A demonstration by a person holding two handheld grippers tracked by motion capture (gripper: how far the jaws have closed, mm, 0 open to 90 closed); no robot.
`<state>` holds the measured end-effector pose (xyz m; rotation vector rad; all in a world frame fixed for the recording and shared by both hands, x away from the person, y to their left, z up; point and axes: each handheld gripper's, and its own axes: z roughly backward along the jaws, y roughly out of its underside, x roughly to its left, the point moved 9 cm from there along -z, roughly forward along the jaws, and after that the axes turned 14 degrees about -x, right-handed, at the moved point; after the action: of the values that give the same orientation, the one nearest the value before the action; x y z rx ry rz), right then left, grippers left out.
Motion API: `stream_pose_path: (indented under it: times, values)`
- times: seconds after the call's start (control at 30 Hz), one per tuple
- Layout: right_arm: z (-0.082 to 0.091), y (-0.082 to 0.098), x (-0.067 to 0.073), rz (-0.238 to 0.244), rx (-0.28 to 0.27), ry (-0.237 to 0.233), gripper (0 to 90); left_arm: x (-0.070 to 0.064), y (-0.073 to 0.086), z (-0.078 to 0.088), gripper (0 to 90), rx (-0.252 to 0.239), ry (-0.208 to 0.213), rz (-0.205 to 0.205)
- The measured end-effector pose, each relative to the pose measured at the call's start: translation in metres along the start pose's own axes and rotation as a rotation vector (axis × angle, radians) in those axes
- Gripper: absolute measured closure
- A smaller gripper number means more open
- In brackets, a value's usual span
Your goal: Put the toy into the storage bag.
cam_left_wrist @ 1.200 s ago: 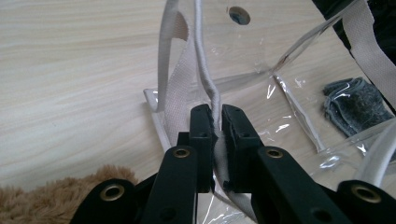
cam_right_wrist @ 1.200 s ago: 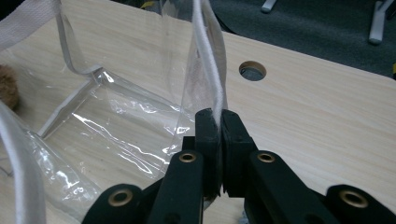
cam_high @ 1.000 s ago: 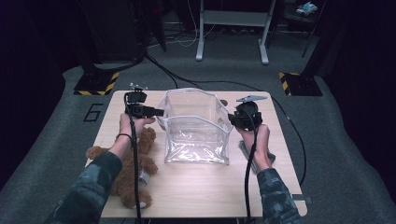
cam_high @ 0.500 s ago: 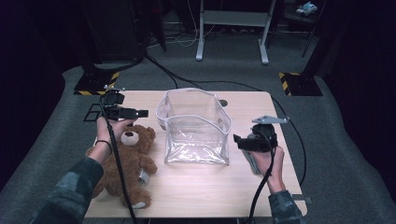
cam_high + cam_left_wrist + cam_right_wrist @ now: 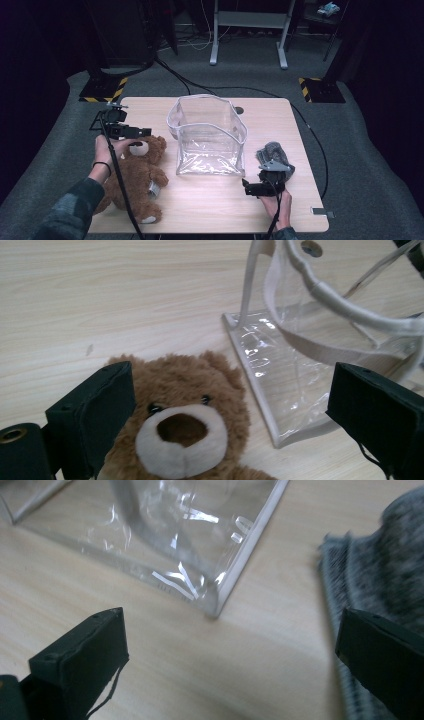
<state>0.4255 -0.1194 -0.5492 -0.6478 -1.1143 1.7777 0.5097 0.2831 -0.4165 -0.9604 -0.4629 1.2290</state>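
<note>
A clear plastic bag [image 5: 207, 135] with white trim stands open in the middle of the wooden table [image 5: 280, 115]. To its left a brown teddy bear [image 5: 132, 175] lies on its back. My left gripper [image 5: 142, 134] hovers over the bear's head. Its jaws have just been opening and stand wide, and in the left gripper view the bear's face [image 5: 185, 410] lies below them, untouched, beside the bag's corner [image 5: 280, 390]. A grey knitted piece [image 5: 272, 155] lies right of the bag. My right gripper [image 5: 248, 188] is low beside it. Its jaws have also just been opening, over bare table [image 5: 230, 630].
A small dark hole [image 5: 239, 110] marks the table behind the bag. A small metal piece [image 5: 320, 212] sits at the front right corner. Cables run off the table's far side to the floor, where a metal frame [image 5: 247, 30] and striped plates [image 5: 105, 92] stand.
Both grippers have left the bag's rim and opened. The left one moved left over the bear. The right one dropped toward the front right, beside the grey knit.
</note>
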Motion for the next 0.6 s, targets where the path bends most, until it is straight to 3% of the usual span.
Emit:
stream_pose_path:
  times: [0.1, 0.3, 0.47, 0.6]
  values:
    - [-0.007, 0.019, 0.003, -0.004, 0.027, 0.007, 0.0, 0.007, 0.008, 0.000, 3.1, 0.012, -0.014, 0.017]
    - [-0.016, 0.040, 0.001, 0.020, 0.076, 0.034, 0.0, 0.016, 0.028, 0.002, 1.0, 0.047, -0.034, 0.023]
    - [-0.016, 0.041, 0.000, -0.004, 0.070, 0.048, 0.0, 0.020, 0.047, 0.002, 0.0, 0.081, -0.049, 0.024]
    - [-0.016, 0.041, -0.001, 0.011, 0.055, 0.037, 0.0, 0.021, 0.059, 0.003, 0.0, 0.100, -0.053, 0.047]
